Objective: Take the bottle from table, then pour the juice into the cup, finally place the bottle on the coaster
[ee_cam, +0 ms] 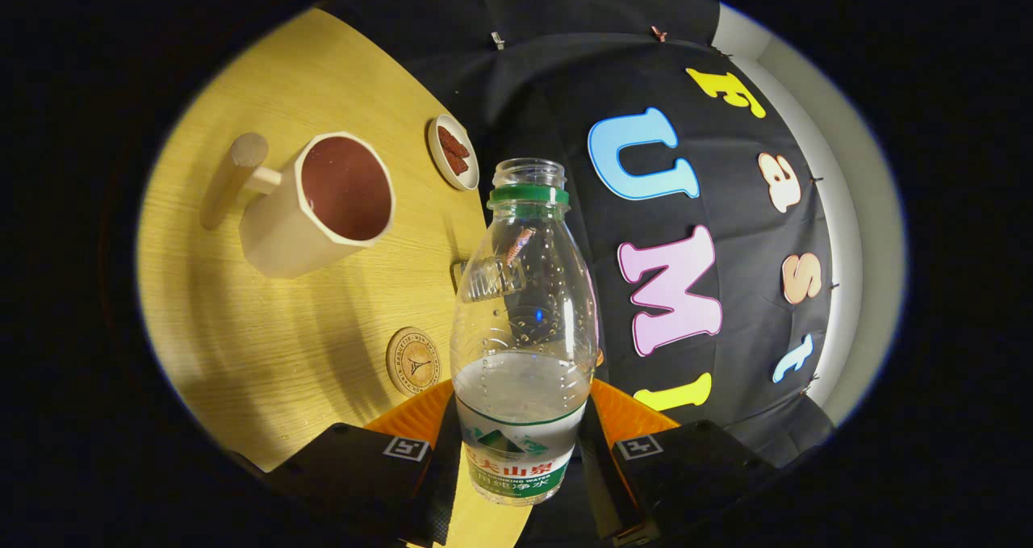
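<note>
From the gripper view, the gripper (520, 443) has its two fingers pressed against the lower body of one clear plastic bottle (523, 330), holding it at the labelled band, one finger on each side. The bottle is uncapped, about a third full of clear liquid, and seems lifted above the wooden table (266, 354), though whether it has fully left the surface cannot be told.

Beyond the fingers and to the side stand one pale faceted cup (323, 205) with a peg handle, one round coaster (412, 361) near the bottle's base, and one small dish (452, 152) of red pieces farther back.

The bottle looks light and thin-walled: it would likely dent under a hard squeeze and could slip where the wall is wet with droplets. The low, labelled section appears the firmest place to hold.
</note>
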Tool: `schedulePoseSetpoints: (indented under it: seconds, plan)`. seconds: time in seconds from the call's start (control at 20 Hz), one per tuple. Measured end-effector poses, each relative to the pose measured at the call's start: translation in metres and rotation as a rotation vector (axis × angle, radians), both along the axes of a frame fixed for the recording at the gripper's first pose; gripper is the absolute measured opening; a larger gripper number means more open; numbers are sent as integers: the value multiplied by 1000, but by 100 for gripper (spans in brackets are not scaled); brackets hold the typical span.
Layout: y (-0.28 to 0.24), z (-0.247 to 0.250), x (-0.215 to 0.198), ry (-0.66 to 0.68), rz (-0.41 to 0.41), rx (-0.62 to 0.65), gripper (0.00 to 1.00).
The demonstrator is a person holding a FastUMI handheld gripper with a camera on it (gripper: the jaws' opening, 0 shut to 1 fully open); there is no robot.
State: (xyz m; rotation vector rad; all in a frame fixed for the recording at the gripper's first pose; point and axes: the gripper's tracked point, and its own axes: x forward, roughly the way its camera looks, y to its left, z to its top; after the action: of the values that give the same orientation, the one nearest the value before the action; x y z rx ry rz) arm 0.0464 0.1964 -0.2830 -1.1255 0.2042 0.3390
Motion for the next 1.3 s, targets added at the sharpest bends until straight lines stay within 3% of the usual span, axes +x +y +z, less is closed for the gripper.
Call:
schedulePoseSetpoints:
  seconds: [0.75, 1.3]
  plan:
    - [5, 3, 3, -55, 95, -243, 68]
    - [13, -3, 9, -90, 147, -331, 68]
